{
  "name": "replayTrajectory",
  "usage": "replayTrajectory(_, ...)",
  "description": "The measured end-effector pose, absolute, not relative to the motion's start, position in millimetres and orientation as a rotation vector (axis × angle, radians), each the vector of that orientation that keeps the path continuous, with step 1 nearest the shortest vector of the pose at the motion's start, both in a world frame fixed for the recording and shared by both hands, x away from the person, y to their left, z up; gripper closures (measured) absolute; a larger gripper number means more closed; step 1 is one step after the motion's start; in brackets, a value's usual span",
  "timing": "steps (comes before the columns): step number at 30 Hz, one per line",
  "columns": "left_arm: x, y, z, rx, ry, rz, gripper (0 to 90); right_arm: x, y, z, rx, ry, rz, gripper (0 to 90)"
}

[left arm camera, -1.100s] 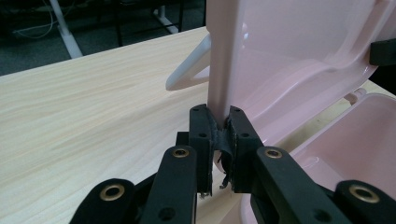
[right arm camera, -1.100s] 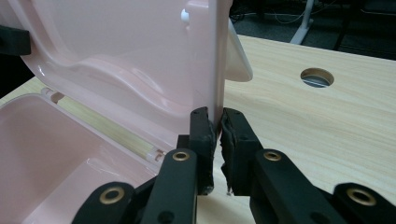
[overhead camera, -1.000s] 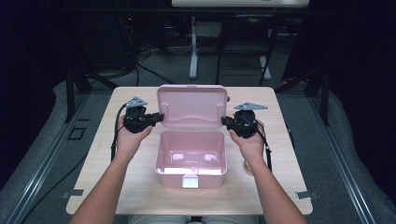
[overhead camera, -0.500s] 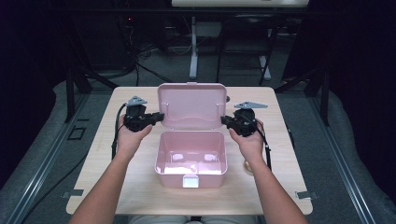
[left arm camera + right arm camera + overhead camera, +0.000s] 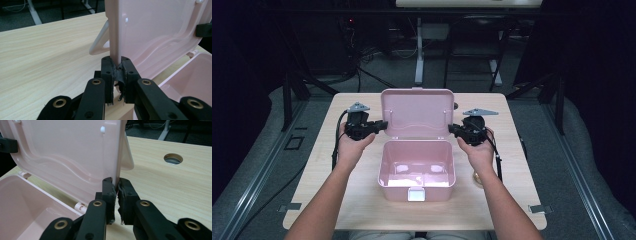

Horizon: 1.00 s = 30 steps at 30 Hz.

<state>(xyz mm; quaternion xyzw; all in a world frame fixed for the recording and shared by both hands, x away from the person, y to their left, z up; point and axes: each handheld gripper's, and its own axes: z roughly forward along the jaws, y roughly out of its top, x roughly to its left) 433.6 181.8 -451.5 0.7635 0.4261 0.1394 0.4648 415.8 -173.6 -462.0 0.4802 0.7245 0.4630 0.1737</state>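
Nearest the person, at the middle of the pale wood-grain table (image 5: pixel 322 200), the open pink plastic box (image 5: pixel 416 167) is seen, its hollow body empty and a small white latch (image 5: pixel 416 194) set on the front wall. Just behind the body, the pink moulded lid (image 5: pixel 417 112) is held upright on its hinges. The left side edge of the lid is pinched by the left claw (image 5: pixel 381 125), and in the left gripper view the black pads (image 5: pixel 108 75) are pressed on either side of the thin rim. The right side edge is clamped in the same way by the right claw (image 5: pixel 453 130), its pads (image 5: pixel 109 192) closed on the rim in the right gripper view. Behind the lid, a curved white carry handle (image 5: pixel 98 46) is seen, and farther off a round cable hole (image 5: pixel 173 158) is cut in the table.

The box is judged light, thin-walled and stiff, though the lid may flex if twisted; the smooth plastic may slip in the pads. The side rims, gripped evenly at matching height, are judged the best hold, so that the small hinges are not strained
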Motion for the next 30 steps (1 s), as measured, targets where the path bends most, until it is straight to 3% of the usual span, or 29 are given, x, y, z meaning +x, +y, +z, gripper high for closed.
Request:
replayTrajectory(18, 414.5, 191.7, -443.7, 1.837, 1.020, 0.347, 68.3, 417.2, -172.3, -461.7, 1.394, 2.050, 1.302, 83.8)
replayTrajectory(30, 372.1, 196.2, -448.5, 1.895, 0.933, 0.349, 69.9, 417.5, -171.4, -461.8, 1.396, 2.047, 1.292, 83.7)
